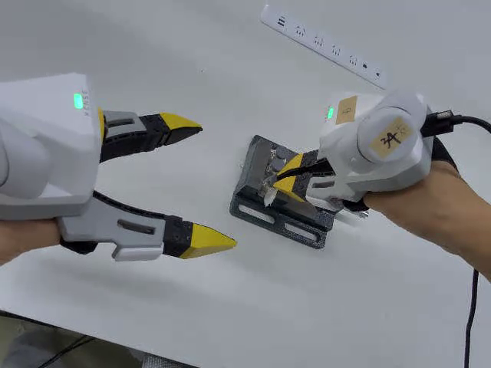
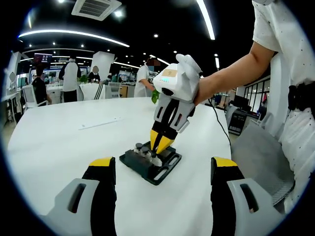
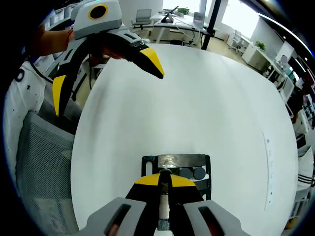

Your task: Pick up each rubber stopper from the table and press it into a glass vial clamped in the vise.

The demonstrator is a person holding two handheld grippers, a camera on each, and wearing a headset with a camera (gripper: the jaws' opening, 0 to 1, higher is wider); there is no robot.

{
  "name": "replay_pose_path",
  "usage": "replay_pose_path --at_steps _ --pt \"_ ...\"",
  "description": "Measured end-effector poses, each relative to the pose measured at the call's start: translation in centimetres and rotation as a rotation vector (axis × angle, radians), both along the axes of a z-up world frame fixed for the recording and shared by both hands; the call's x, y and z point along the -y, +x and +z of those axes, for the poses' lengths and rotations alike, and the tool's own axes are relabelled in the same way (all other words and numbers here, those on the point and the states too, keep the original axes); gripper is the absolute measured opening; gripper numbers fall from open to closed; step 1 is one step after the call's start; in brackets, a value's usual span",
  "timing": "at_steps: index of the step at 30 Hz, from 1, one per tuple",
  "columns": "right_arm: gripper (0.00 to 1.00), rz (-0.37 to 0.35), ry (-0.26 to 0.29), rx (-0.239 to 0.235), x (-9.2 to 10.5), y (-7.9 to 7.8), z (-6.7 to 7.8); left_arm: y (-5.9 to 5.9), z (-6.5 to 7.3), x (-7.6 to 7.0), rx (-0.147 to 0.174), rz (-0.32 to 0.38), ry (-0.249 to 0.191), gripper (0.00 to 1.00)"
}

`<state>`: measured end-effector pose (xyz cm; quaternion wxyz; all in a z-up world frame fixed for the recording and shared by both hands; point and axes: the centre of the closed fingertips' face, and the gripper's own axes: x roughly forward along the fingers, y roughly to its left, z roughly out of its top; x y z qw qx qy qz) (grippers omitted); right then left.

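A black vise [image 1: 265, 205] lies on the white table and clamps small glass vials [image 2: 139, 147]; two of them show grey stoppers [image 3: 192, 173]. My right gripper [image 1: 285, 184] points down onto the vise's near end, jaws shut on a small dark rubber stopper [image 3: 165, 173] at a clear vial [image 1: 270, 195]. The right gripper [image 2: 160, 143] also enters the left gripper view, tips on the vise [image 2: 150, 165]. My left gripper [image 1: 201, 184] hovers wide open and empty, well to the left of the vise; its jaws [image 3: 106, 76] show in the right gripper view.
A white power strip [image 1: 322, 40] lies at the far edge of the table. A black cable [image 1: 469, 307] trails from the right gripper. Office desks, chairs and people stand in the background beyond the table.
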<state>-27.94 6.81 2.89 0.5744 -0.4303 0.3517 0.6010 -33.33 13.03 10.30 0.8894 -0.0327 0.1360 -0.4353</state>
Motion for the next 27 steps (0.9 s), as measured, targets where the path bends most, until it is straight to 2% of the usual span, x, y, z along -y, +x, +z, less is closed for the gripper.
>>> replay_pose_path --at_steps 11,15,27 --pt "0.00 0.014 -0.022 -0.019 -0.07 -0.06 0.03 0.17 0.02 -0.24 0.004 0.006 -0.003 0.78" --pt "0.00 0.004 -0.029 -0.048 -0.10 0.14 -0.02 0.18 -0.01 -0.33 0.004 0.009 -0.004 0.78" --pt "0.01 0.006 -0.052 -0.089 -0.05 0.27 -0.22 0.15 0.06 -0.53 0.006 0.017 -0.009 0.77"
